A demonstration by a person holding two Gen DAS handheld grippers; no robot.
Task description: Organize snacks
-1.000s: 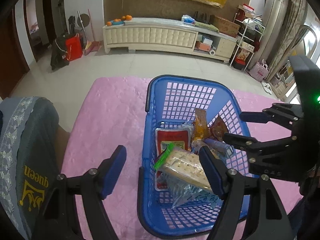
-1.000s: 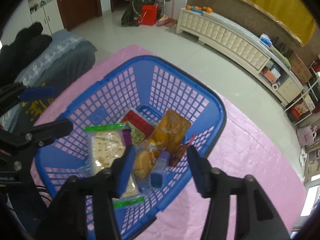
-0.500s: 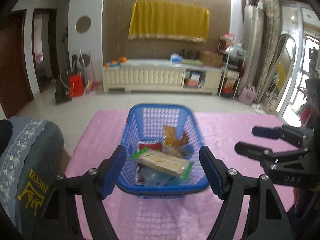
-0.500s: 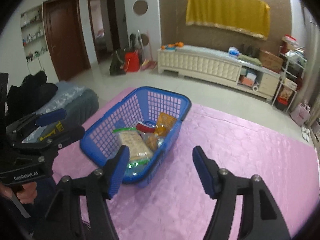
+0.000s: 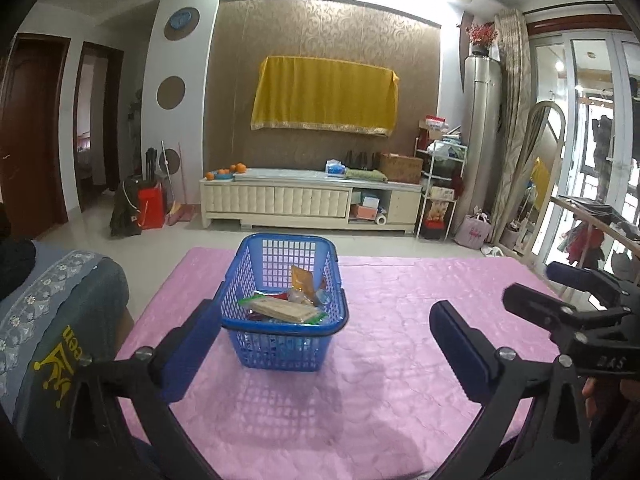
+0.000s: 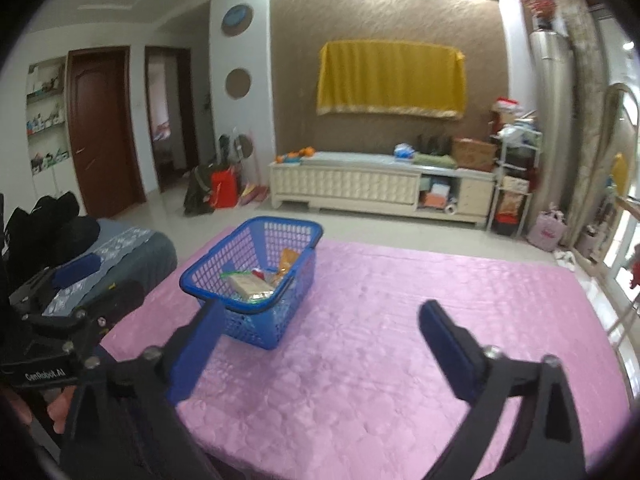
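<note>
A blue mesh basket [image 5: 251, 338] stands on the pink tablecloth [image 5: 380, 392], also in the right wrist view [image 6: 256, 332]. It holds several snack packs: a cracker pack [image 5: 282, 308] with green ends on top, an orange packet [image 5: 301, 280] behind it. My left gripper [image 5: 324, 354] is open and empty, held back from the basket. My right gripper [image 6: 318, 344] is open and empty, to the basket's right; it also shows at the right edge of the left wrist view [image 5: 568, 300].
A grey-blue cushioned seat [image 5: 48, 320] with a yellow crown print sits left of the table. Beyond the table's far edge are tiled floor [image 5: 168, 240] and a cream TV cabinet [image 5: 304, 200]. A rack [image 5: 440, 188] and mirror [image 5: 540, 168] stand at the right.
Both grippers have drawn back and up from the basket, which now looks smaller and farther. Both stay open and empty. The snacks stay in the basket.
</note>
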